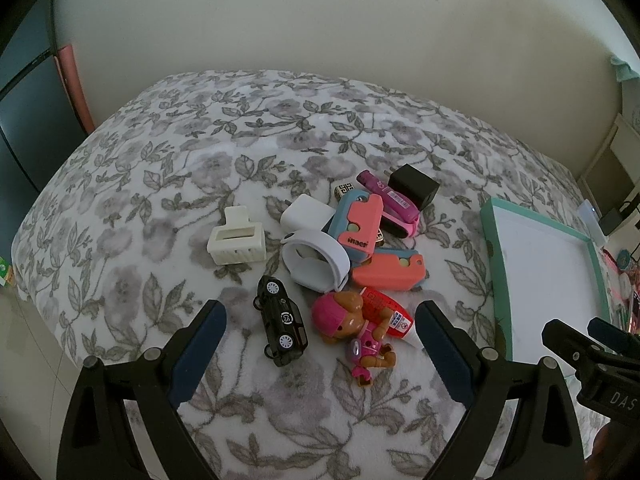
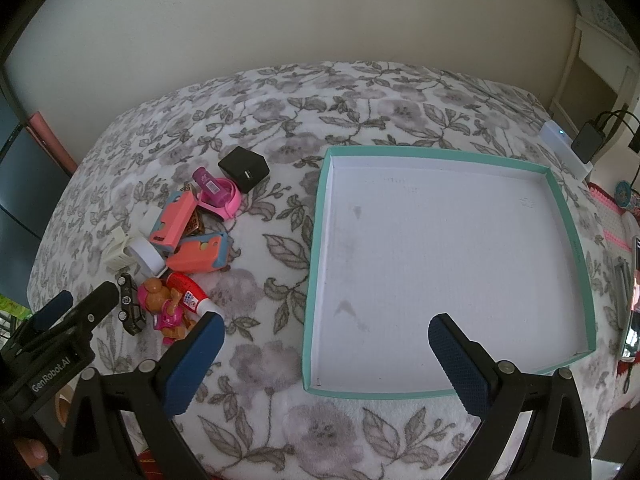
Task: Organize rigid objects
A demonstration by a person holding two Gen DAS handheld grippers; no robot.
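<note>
A pile of small rigid objects lies on the floral blanket: a black toy car (image 1: 281, 327), a pink dog figure (image 1: 358, 330), a red glue bottle (image 1: 386, 310), a white band (image 1: 316, 262), two coral-and-blue cases (image 1: 360, 224), a cream hair clip (image 1: 236, 240), a white charger (image 1: 306, 214), a pink watch (image 1: 394, 210) and a black cube charger (image 1: 414, 186). My left gripper (image 1: 320, 332) is open, just in front of the car and dog. A teal-edged white tray (image 2: 444, 256) sits to the right, empty. My right gripper (image 2: 326, 340) is open at the tray's near-left edge.
The blanket (image 2: 264, 276) covers a raised surface against a cream wall. A white device (image 2: 566, 150) and black plug (image 2: 590, 140) sit at the far right edge. Clutter lies along the right side (image 2: 628, 280). A dark cabinet stands at the left (image 1: 24, 120).
</note>
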